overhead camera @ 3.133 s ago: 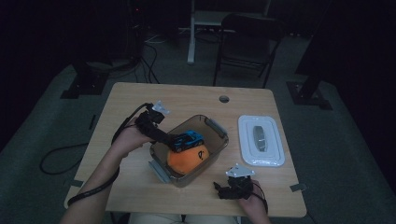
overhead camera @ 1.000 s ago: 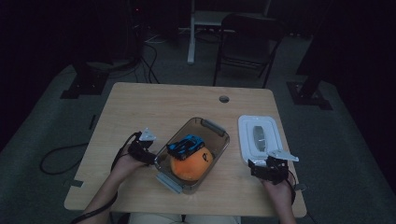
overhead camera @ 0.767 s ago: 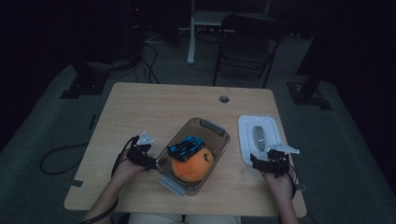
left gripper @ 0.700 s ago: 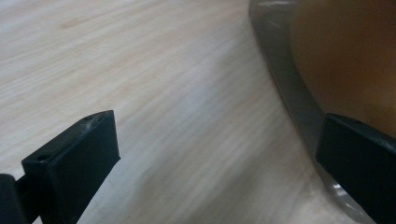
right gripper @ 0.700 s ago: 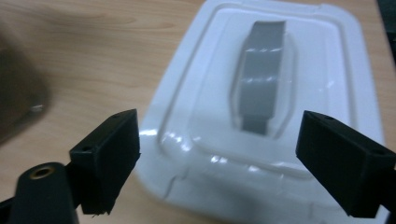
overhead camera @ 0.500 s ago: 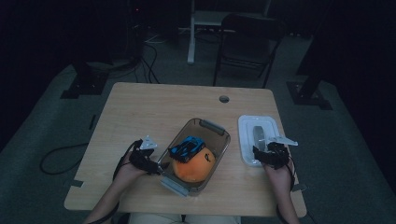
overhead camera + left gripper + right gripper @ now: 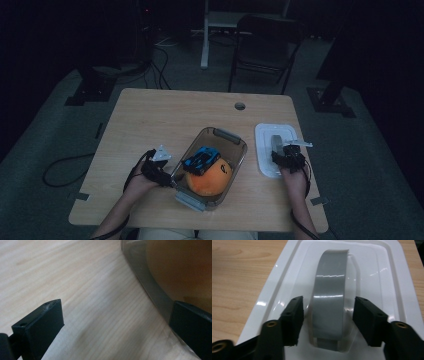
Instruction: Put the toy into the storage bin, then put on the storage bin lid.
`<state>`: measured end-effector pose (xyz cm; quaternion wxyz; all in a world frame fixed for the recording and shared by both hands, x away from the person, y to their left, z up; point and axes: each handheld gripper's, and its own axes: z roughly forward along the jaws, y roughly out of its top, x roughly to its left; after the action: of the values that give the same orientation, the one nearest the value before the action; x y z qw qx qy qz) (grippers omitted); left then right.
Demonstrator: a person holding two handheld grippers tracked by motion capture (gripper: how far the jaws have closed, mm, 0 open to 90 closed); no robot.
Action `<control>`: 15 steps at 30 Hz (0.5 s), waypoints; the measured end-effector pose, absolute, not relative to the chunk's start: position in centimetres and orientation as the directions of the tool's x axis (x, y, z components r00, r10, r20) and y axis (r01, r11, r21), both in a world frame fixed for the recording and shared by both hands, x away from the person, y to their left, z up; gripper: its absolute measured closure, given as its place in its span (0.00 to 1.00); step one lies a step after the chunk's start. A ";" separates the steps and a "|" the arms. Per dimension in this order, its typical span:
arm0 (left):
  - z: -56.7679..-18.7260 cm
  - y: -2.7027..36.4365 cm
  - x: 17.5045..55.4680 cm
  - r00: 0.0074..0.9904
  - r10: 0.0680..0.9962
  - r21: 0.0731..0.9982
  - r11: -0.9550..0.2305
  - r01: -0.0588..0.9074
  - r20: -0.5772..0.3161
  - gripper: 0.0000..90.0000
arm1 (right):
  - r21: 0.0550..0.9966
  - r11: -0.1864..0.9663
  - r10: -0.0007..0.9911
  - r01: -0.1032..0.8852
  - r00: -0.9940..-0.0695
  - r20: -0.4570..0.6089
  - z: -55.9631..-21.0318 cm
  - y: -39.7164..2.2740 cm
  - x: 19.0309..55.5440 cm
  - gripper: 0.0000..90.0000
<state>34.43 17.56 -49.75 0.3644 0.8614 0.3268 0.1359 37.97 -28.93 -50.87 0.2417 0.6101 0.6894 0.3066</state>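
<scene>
From the high view, a clear tub (image 7: 235,145) on the table (image 7: 150,120) holds an orange ball (image 7: 212,179) and blue toy car (image 7: 201,159). In the left gripper view, the left gripper (image 7: 115,322) gapes beside the tub's wall. In the right gripper view, the right gripper (image 7: 328,315) straddles, unclenched, the white lid's (image 7: 287,277) grey handle (image 7: 329,295).

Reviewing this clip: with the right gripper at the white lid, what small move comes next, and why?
Probably shutting the right gripper on the grey handle of the white lid. Its open jaws already stand either side of the handle, apart from it, so closing looks like the step before lifting. The left gripper is open against the container.
</scene>
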 end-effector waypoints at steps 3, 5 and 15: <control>-49.7 17.5 34.5 0.756 0.654 0.715 -0.529 0.457 0.001 0.00 | 0.713 0.065 0.989 0.698 -0.142 0.050 -50.8 -29.0 38.1 0.60; -49.7 17.4 34.5 0.758 0.652 0.715 -0.532 0.454 0.004 0.00 | 0.705 0.067 0.989 0.706 -0.140 0.045 -50.8 -29.0 38.2 0.63; -49.5 16.5 33.8 0.750 0.660 0.721 -0.534 0.441 0.030 0.00 | 0.707 0.071 0.988 0.704 -0.145 0.045 -50.4 -29.0 37.8 0.75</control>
<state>33.80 16.54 -49.45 0.3620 0.8627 0.3192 0.1512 37.79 -29.04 -50.38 0.2345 0.6103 0.6933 0.3031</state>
